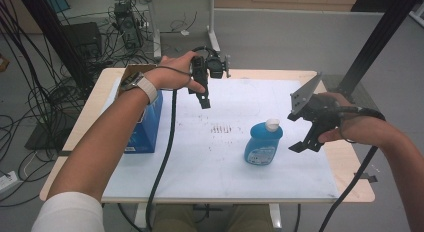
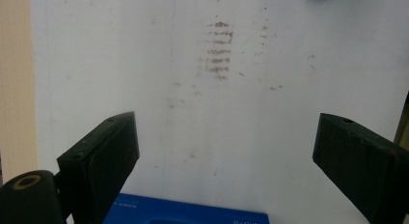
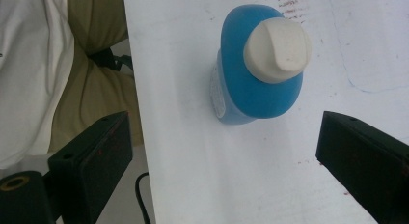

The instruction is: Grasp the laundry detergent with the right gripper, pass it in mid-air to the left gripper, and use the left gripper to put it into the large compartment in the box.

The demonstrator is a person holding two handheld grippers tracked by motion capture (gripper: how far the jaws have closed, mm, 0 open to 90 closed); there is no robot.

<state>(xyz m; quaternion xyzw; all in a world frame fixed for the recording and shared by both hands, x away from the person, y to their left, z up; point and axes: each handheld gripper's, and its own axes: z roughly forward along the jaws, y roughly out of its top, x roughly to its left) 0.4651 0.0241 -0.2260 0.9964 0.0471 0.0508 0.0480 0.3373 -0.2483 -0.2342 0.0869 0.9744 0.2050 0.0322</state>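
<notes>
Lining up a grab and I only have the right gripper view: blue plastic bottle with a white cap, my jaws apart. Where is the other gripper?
Observer: The left gripper is held above the table's far left, jaws apart, holding nothing.
Operator: Anything else on the table?
Observer: A blue cardboard box stands at the left edge of the white sheet.
Operator: Is my gripper touching the bottle?
Observer: No. In the high view the right gripper hangs just right of the blue plastic bottle, apart from it; the bottle stands upright.
</notes>
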